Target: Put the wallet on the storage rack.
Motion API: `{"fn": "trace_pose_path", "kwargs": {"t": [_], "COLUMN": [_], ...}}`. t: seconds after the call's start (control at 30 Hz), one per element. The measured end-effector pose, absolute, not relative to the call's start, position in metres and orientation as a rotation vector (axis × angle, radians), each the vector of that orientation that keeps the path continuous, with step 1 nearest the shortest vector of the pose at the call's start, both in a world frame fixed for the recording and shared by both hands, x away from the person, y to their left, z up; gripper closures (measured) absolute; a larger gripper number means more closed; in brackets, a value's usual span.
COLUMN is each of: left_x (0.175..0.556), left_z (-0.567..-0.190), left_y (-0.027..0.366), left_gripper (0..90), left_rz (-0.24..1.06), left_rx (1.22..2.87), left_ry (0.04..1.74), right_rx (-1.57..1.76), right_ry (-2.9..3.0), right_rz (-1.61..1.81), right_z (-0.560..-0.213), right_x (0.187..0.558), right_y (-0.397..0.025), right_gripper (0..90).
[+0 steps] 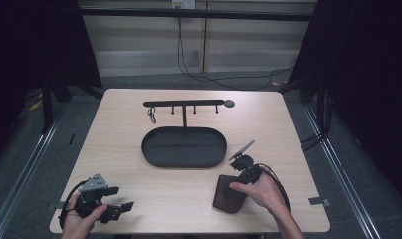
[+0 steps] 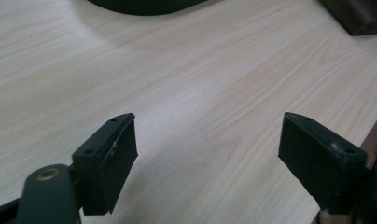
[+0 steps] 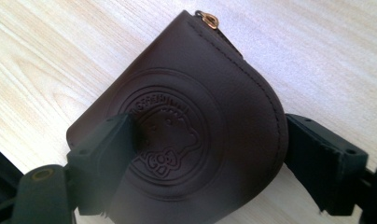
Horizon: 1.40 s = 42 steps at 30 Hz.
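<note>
The pale wooden desk (image 1: pixel 139 164) carries everything here, with dark floor and black curtains around it. Toward its middle lies a black oval tray (image 1: pixel 184 148), shallow-walled, and from its far edge rises a thin post bearing a black hook bar (image 1: pixel 184 103) with several short pegs hanging down. A small metal ring or clip (image 1: pixel 152 116) dangles from the peg nearest the bar's left end; it is too small in the high view to say exactly what it is.

Nearer the person, to the right of the tray and well apart from it, a dark brown leather pouch (image 3: pixel 196 130) lies flat on the desk close to the front edge. It is rounded on one side, stitched along its rim, and stamped with a circular emblem; a small brass ring (image 3: pixel 208 19) sits at its far corner.

The right claw (image 3: pixel 210 158) is down over the pouch, its two black jaws standing apart: one overlaps the stamped face, the other stands at the rounded edge. They straddle the pouch and seem to touch it on both sides, without squeezing it. The right hand (image 1: pixel 261 191) grips it from behind.

The left claw (image 2: pixel 207 158) sits at the front left corner of the desk, held in the left hand (image 1: pixel 79 219), its jaws spread wide over bare wood, holding nothing.
</note>
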<state>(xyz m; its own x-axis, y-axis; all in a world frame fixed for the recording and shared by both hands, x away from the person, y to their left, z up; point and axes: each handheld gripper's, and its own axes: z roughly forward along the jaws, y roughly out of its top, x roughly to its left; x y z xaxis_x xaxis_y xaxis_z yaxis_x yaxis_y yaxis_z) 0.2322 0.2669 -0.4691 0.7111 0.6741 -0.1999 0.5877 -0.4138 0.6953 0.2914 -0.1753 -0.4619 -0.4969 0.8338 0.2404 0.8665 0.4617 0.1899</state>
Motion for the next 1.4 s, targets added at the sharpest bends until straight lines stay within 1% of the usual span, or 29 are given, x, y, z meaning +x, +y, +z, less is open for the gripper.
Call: {"fn": "trace_pose_path", "kwargs": {"t": [0.07,0.13,0.33,0.47,0.57,0.63,0.7,0.9,1.1,1.27,1.4], "left_x": [0.232,0.232,0.232,0.232,0.232,0.232,0.232,0.232,0.232,0.231,0.231], "left_z": [-0.47,-0.47,-0.47,-0.47,-0.47,-0.47,-0.469,-0.47,-0.47,-0.469,-0.469], "left_y": [0.265,0.265,0.265,0.267,0.268,0.267,0.267,0.266,0.267,0.267,0.267], "left_gripper": [19.8,19.8,19.8,20.3,20.7,20.6,20.6,20.5,20.5,20.5,20.5], "left_rz": [0.135,0.134,0.142,0.138,0.124,0.122,0.129,0.129,0.132,0.135,0.135], "left_rx": [2.144,2.148,2.144,2.147,2.137,2.134,2.136,2.143,2.143,2.144,2.145], "left_ry": [0.946,0.948,0.953,0.94,0.93,0.927,0.926,0.918,0.913,0.911,0.91], "right_rx": [-1.503,-1.501,-1.498,-1.527,-1.545,-1.552,-1.555,-1.554,-1.566,-1.527,-1.521], "right_ry": [-2.579,-2.556,-2.568,-2.583,-2.574,-2.574,-2.574,-2.58,-2.595,-2.619,-2.626], "right_rz": [-0.436,-0.432,-0.392,-0.386,-0.383,-0.4,-0.417,-0.456,-0.47,-0.494,-0.5], "right_z": [-0.463,-0.463,-0.459,-0.452,-0.451,-0.448,-0.444,-0.432,-0.422,-0.413,-0.406], "right_x": [0.293,0.294,0.295,0.296,0.296,0.296,0.296,0.296,0.295,0.295,0.294], "right_y": [-0.176,-0.177,-0.173,-0.174,-0.175,-0.177,-0.179,-0.181,-0.181,-0.18,-0.178], "right_gripper": [16.1,19.2,24.0,35.4,39.6,46.6,51.7,63.1,66.9,72.4,73.8]}}
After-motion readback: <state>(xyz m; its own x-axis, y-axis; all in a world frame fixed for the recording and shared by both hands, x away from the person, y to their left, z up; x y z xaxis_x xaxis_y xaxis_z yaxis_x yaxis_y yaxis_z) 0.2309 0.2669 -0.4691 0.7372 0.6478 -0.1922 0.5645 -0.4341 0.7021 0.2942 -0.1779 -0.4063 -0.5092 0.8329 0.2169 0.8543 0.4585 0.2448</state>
